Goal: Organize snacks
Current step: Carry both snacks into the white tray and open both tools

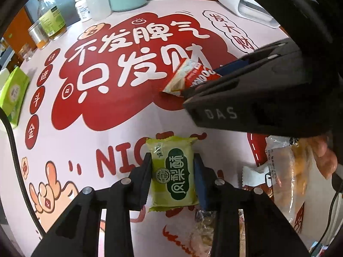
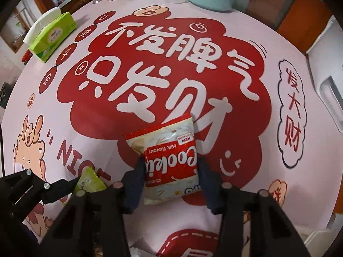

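Left gripper (image 1: 172, 171) fingers pinching a glossy green pillow-shaped pastry pack (image 1: 173, 171) with white Chinese characters on a dark green oval, low over the worktop (image 1: 107, 132). Right gripper (image 2: 170, 173) fingers clamped on the sides of a crinkly red-and-white cookie pack (image 2: 169, 160) reading "Cookie", "Milk flavour" and "NEW", also just above the surface. Underneath, a smooth pale pink mat printed with big red cartoon shapes, white Chinese lettering and "NIC…"; green tissue box (image 2: 52, 35), jars and bottles (image 1: 51, 21) along the far edge.
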